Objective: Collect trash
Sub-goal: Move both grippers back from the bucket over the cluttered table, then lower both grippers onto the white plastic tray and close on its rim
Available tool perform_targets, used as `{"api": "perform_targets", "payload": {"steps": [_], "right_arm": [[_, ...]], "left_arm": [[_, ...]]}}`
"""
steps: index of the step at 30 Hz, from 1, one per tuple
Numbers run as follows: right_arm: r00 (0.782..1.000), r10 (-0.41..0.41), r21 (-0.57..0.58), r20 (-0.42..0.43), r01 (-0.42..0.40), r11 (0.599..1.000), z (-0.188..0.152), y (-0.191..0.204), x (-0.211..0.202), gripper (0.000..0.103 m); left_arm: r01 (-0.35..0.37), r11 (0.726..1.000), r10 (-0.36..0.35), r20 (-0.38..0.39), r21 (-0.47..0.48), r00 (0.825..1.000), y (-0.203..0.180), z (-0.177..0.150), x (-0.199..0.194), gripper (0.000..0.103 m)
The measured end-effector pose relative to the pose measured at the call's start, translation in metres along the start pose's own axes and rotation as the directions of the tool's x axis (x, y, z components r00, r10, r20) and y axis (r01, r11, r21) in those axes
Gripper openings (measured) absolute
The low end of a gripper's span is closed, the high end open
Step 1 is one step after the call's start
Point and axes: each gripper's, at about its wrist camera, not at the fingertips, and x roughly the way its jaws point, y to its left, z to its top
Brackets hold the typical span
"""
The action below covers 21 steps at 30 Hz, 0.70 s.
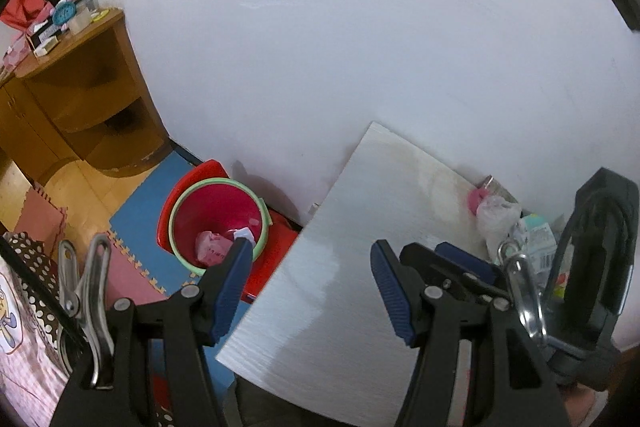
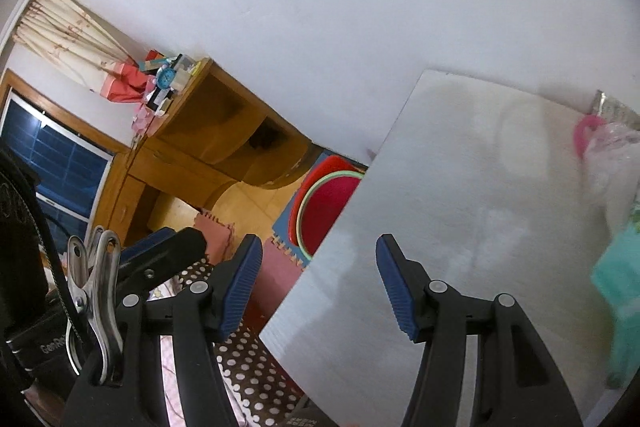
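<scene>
Left wrist view showed the left gripper with jaws apart and empty over the table; right gripper likewise (bin held wrappers).

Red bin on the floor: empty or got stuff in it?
Not empty. The left wrist view shows a pink wrapper and white scrap at the bottom of the red bin.
</scene>
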Motion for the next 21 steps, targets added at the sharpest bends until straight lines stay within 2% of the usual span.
{"api": "perform_targets", "payload": {"steps": [7, 13, 17, 21], "right_arm": [[0.998, -0.058, -0.001, 0.04, 0.058, 0.998, -0.014, -0.028, -0.026, 0.061], [0.985, -0.156, -0.012, 0.077, 0.157, 0.988, -0.032, -0.056, -0.065, 0.062], [0.965, -0.244, -0.05, 0.099, 0.25, 0.967, -0.048, -0.076, -0.091, 0.063], [0.955, -0.278, -0.021, 0.103, 0.281, 0.959, -0.068, -0.103, -0.117, 0.063]], "left_arm": [[0.04, 0.997, -0.038, -0.031, 0.059, 0.999, -0.039, -0.017, 0.012, 0.065], [0.066, 0.994, -0.063, -0.033, 0.085, 0.997, -0.082, -0.037, 0.02, 0.065], [0.047, 0.984, -0.044, -0.02, 0.172, 0.999, -0.123, -0.06, 0.024, 0.065], [0.023, 0.968, -0.024, 0.001, 0.25, 1.0, -0.159, -0.075, 0.025, 0.065]]}}
